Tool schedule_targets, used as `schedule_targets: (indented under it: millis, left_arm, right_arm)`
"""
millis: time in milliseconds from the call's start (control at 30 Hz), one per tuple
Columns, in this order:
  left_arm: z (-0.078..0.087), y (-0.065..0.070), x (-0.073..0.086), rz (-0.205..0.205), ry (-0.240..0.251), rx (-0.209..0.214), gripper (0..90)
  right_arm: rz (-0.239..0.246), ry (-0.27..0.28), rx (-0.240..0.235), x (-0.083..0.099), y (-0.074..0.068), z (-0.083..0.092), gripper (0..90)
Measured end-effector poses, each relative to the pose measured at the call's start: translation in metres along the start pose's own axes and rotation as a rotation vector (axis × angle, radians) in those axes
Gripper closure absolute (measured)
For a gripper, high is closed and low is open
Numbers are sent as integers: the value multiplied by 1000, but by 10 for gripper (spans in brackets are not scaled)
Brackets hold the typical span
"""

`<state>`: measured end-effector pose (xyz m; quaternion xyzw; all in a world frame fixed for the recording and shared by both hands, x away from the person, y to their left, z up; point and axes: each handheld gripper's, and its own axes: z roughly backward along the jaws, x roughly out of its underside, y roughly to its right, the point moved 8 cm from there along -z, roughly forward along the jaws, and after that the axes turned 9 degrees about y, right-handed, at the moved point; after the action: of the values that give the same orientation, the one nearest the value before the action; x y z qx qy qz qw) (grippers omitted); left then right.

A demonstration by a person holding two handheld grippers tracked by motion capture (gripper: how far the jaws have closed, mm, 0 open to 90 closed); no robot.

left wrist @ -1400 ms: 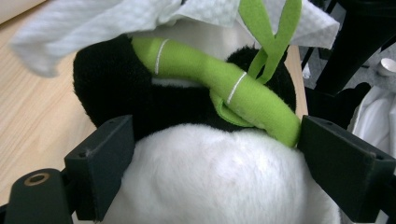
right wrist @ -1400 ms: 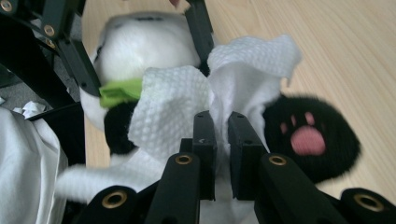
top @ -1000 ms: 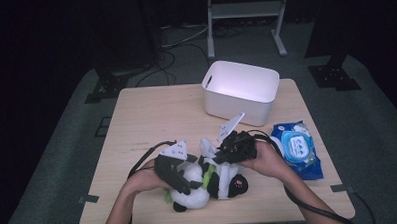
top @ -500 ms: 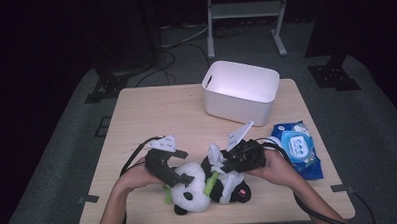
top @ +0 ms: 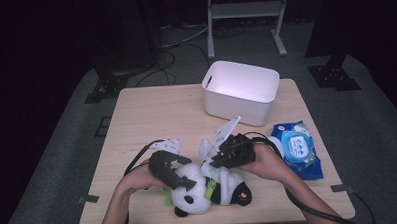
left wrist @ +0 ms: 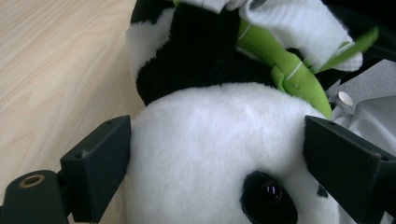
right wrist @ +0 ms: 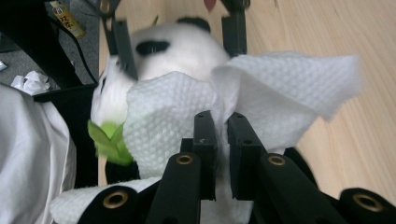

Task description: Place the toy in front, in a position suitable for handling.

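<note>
Left gripper (top: 181,178): jaws wide, just been narrowing, one on each side of the panda's head, pressing its plush | right gripper (top: 222,157): jaws together, clamped on a white wipe (right wrist: 275,100) laid on the panda | plush panda (top: 204,192): lying on the table (top: 151,113), nearer the person than the white bin (top: 241,93); wipes pack (top: 298,148) to the panda's right
</note>
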<state>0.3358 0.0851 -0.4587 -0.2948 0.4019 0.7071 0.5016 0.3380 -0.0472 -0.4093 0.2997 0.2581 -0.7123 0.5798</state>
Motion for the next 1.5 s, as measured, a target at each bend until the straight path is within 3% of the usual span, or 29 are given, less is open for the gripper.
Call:
schedule_targets:
  millis: [167, 367, 700, 867, 967, 1067, 1167, 1300, 1400, 1500]
  left_arm:
    - [1, -1, 0, 5, 8, 0, 105]
    - [8, -3, -5, 16, 37, -15, 99]
    - [15, -9, 3, 45, -2, -49, 73]
    - [17, -11, 9, 101, -16, -8, 60]
    - [13, -11, 15, 173, -26, 39, 61]
    - [10, -10, 18, 204, -17, 98, 122]
    - [12, -11, 17, 190, -12, 106, 218]
    - [15, -15, 12, 144, 21, 73, 326]
    - [15, -15, 7, 75, 31, 40, 364]
    - [15, -14, 0, -9, 42, -25, 376]
  right_arm:
    - [14, -16, -12, -10, 3, -11, 823]
    - [24, -62, -42, 2, 0, -11, 824]
    - [12, -50, -51, 13, -7, -3, 830]
    - [19, -52, -53, 16, -10, -2, 831]
    - [15, -53, -58, 16, -11, -2, 832]
    - [18, -57, -60, 15, -11, -2, 831]
    - [9, -61, -55, 14, -10, -2, 829]
    - [22, -62, -33, 10, -6, -1, 828]
    - [19, -59, -25, 8, -4, 1, 829]
    - [22, -45, -5, 6, -1, 6, 829]
